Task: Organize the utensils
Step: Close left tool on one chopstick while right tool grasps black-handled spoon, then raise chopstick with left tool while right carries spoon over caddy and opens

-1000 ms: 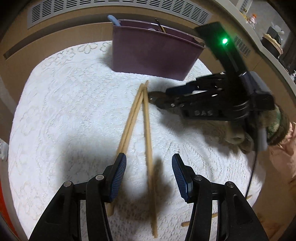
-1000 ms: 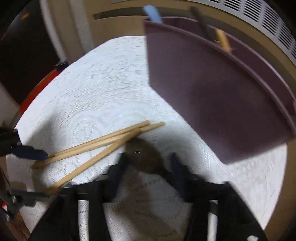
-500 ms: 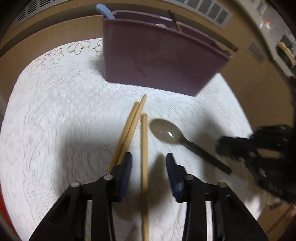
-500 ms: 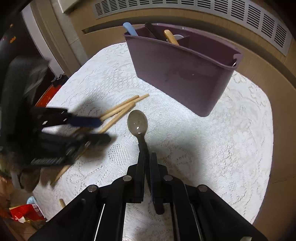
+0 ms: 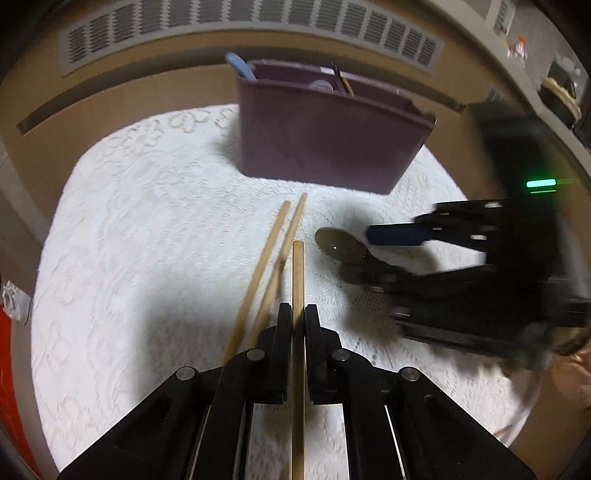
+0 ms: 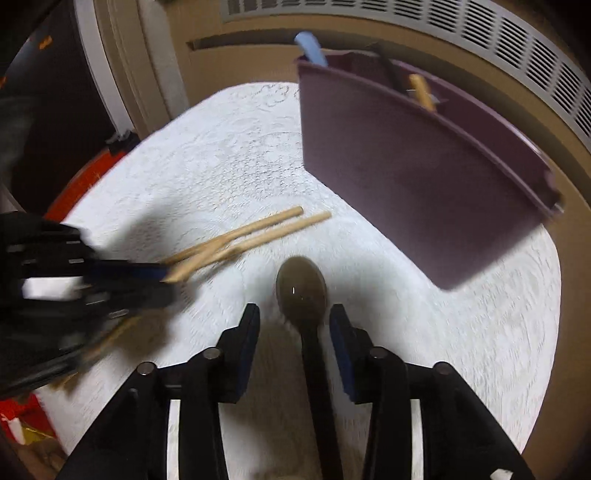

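Observation:
My left gripper (image 5: 297,317) is shut on one wooden chopstick (image 5: 297,273), whose far end points toward the purple caddy (image 5: 325,136). Two more chopsticks (image 5: 273,258) lie on the cloth just left of it. A dark spoon (image 5: 338,245) lies to the right, with the blurred right gripper (image 5: 369,254) over its handle. In the right wrist view, the jaws of my right gripper (image 6: 295,328) are opening. The spoon (image 6: 301,290) handle runs between the pads without being pressed. The left gripper (image 6: 110,280) is a blur at the left, by the chopsticks (image 6: 258,232).
A white lace cloth (image 5: 147,221) covers the round table. The caddy (image 6: 406,177) holds a blue-handled utensil (image 6: 312,48) and a wooden handle (image 6: 421,92). A slatted vent (image 5: 258,22) runs along the wall behind. Something red (image 6: 77,184) sits past the table's left edge.
My left gripper closed on the single chopstick. My right gripper, shut on the spoon handle half a second ago, now stands open around it and sits closer to the spoon bowl.

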Action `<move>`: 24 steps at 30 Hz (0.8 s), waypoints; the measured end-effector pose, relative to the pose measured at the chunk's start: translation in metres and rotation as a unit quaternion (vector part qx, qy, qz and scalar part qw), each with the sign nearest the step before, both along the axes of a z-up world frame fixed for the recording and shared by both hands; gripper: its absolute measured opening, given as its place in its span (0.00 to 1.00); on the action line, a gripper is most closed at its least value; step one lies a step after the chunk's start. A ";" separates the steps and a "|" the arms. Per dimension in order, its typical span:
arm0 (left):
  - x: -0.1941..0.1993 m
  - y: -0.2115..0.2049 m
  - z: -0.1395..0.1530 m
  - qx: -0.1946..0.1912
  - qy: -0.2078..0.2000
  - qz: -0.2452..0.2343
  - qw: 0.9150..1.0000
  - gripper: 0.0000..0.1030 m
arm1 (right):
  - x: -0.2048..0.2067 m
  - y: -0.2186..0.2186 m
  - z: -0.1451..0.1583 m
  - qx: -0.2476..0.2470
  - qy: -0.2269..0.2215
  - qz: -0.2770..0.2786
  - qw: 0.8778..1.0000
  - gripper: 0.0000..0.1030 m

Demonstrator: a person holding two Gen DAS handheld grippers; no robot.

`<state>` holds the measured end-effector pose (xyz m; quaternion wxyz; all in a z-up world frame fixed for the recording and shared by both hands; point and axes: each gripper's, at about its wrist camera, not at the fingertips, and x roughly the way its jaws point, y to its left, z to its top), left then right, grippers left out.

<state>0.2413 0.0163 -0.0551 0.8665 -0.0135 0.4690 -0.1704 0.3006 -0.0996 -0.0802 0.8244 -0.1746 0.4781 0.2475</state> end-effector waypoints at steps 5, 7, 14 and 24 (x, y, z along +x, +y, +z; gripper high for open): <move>-0.019 0.008 0.017 -0.016 -0.022 0.000 1.000 0.06 | 0.010 0.005 -0.003 -0.010 0.027 -0.036 0.999 0.29; -0.025 0.010 0.022 -0.022 -0.030 -0.001 0.999 0.06 | 0.003 0.004 -0.002 -0.006 0.034 -0.037 0.999 0.29; -0.050 0.016 0.047 -0.042 -0.068 0.007 0.997 0.06 | -0.051 -0.029 0.041 0.051 0.003 -0.062 0.997 0.29; -0.067 0.023 0.163 -0.126 -0.201 0.015 0.971 0.06 | -0.101 -0.076 0.170 0.164 -0.124 -0.092 0.974 0.29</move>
